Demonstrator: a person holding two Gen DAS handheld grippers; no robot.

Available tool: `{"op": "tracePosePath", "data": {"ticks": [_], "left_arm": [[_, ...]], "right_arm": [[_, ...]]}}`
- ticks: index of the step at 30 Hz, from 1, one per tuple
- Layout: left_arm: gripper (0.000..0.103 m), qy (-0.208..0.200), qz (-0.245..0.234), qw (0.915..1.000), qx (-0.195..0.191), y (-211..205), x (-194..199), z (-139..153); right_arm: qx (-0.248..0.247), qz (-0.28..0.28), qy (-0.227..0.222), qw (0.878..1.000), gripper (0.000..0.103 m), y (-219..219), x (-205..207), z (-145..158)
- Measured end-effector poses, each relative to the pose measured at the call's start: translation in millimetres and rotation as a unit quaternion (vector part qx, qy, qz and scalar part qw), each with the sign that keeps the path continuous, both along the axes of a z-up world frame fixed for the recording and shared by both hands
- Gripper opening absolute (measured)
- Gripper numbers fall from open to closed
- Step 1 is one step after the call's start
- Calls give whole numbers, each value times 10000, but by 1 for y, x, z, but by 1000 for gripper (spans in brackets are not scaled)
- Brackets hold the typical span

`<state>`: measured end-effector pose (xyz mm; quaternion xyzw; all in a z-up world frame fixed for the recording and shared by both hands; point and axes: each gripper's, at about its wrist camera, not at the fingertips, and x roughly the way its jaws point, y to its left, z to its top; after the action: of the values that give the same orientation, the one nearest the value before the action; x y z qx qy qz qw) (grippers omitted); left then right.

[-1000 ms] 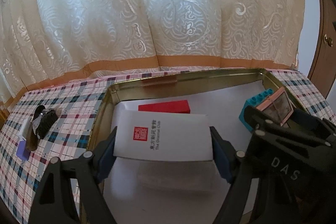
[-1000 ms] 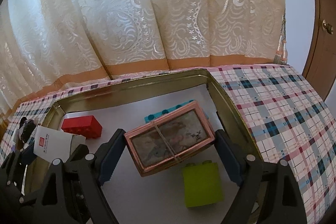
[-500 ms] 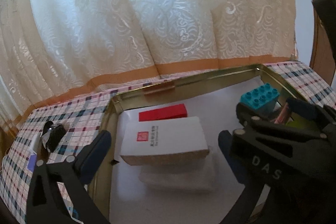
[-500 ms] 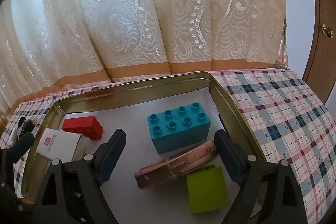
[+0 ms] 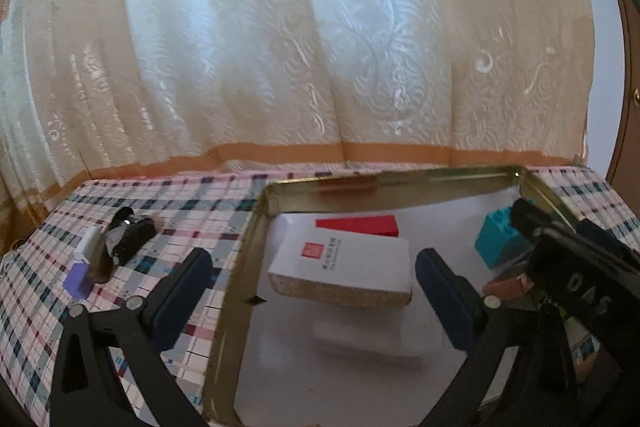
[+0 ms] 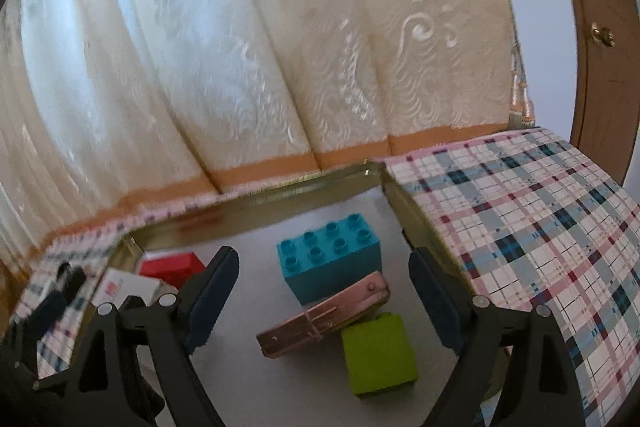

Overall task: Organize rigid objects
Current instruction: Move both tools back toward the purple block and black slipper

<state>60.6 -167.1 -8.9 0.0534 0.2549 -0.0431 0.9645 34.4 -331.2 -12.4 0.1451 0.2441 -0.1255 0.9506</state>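
**Tray mostly filled, a few things left on the table**

Both hand-held grippers stand wide with nothing held. The left hand-held gripper (image 5: 312, 291) has just been opening; the white box (image 5: 344, 261) lies beyond its pads, free of them, at the left end of the gold tray (image 5: 248, 251), just in front of the red block (image 5: 358, 225). The right hand-held gripper (image 6: 324, 291) frames the copper case (image 6: 324, 319), which lies tilted between the teal brick (image 6: 330, 257) and the green block (image 6: 378, 357), untouched by the pads.

By my judgement five things are already in the tray. What seems left is the small dark clutter (image 5: 130, 237) and purple piece (image 5: 78, 277) on the checked table (image 5: 192, 211), left of centre.

Only the left view shows that clutter clearly; only the right view shows the green block and the whole case.
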Motion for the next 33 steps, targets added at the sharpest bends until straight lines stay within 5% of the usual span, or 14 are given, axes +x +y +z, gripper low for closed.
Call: {"op": "tracePosePath", "data": {"ticks": [7,11,23,33], "left_arm": [[103,-630,4,9980,95,-2,-23,11],[103,-747,-423,9962,-176,5,-35,14],[103,-498,-614,9968,90,0,-40,10],[103,-433,-457,9980,-64,11,-43,9]], "right_arm": [[-585,-326,-763,9948,89,11,-24,17],[-1167,-632,-1081,9852,89,20,-35,25],[-1075,-467,-1415,9830,90,25,-59,28],[-770,-451,-1372,9865,90,17,-61,25]]}}
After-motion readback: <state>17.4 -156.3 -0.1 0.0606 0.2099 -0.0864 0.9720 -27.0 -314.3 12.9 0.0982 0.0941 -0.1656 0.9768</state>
